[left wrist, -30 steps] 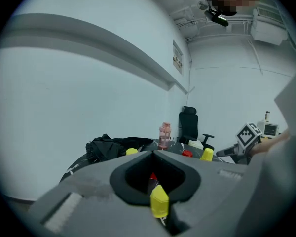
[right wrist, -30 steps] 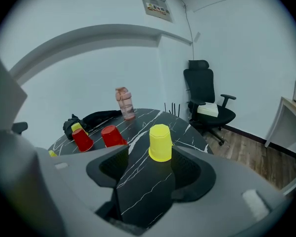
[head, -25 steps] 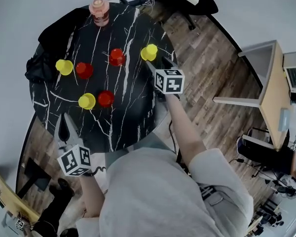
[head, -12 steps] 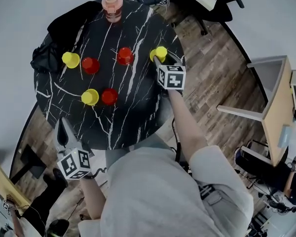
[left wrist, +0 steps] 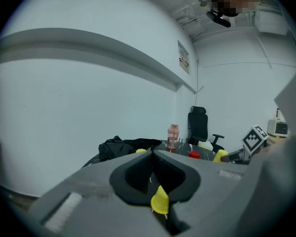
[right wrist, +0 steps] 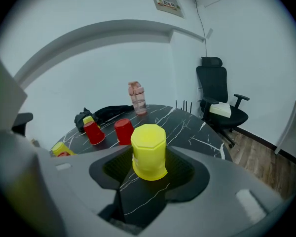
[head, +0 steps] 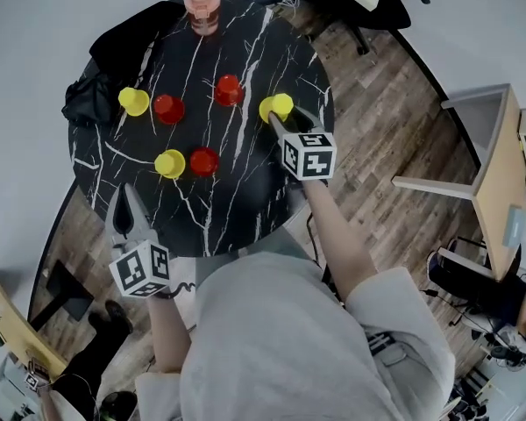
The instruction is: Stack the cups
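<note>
A round black marble table (head: pixel 245 191) is seen across the upper left of the head view, and a heap of black cloth (head: pixel 105 68) is laid on its upper left rim.

The right gripper (head: pixel 279 117) is held at the table's right edge, just right of the frame's centre. Its jaws have just been closing and are set a good way apart, with the pads pressed on both sides of an upturned yellow cup (right wrist: pixel 149 151), which is gripped between them. In the right gripper view this cup is seen at the centre of the frame, base uppermost, between the two pads. Whether its rim is clear of the table cannot be told.

The left gripper (head: pixel 123 204) is held at the lower left of the head view, over the table's near rim. Its jaws are brought fully together and nothing is gripped.

A pink bottle (head: pixel 202 9) is stood at the table's top rim.

Five more cups are set upturned to the left of the gripped one. A single red cup (head: pixel 228 89) is placed nearest, to its upper left. An upper yellow cup (head: pixel 133 101) and an upper red cup (head: pixel 167 108) are stood just beside each other at upper left. A lower yellow cup (head: pixel 170 163) and a lower red cup (head: pixel 203 160) are paired below them, between the two grippers.
</note>
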